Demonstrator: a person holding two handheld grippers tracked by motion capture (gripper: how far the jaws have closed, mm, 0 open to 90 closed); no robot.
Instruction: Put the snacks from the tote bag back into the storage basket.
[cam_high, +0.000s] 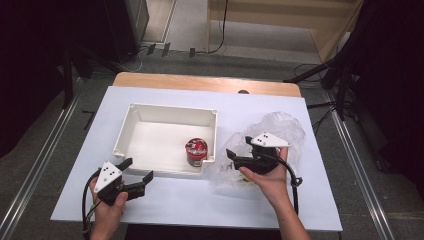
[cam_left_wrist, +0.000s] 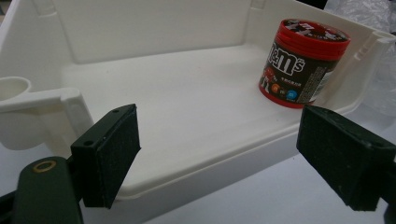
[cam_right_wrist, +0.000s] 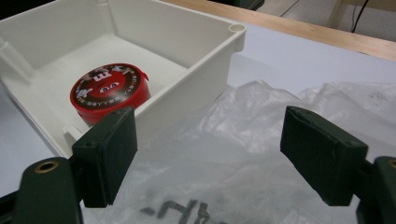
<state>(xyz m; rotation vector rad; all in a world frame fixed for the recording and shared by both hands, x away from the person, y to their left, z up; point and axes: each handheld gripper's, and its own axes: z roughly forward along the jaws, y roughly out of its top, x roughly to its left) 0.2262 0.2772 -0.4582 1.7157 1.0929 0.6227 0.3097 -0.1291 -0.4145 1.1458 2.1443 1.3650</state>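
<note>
High view, right tool (cam_high: 239, 150) gaping over plastic bag (cam_high: 280, 131), candy tub (cam_high: 196, 151) in bin (cam_high: 131, 131)

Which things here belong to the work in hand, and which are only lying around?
In the work:
- candy tub, standing in the white bin
- clear plastic bag under the open right gripper

Lying about:
- cables on the floor
- table's wooden edge

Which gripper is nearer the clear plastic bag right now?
Right. The right gripper hangs open directly over the plastic bag, beside the white bin. The left gripper sits open at the bin's near left corner, well clear of the bag.
</note>
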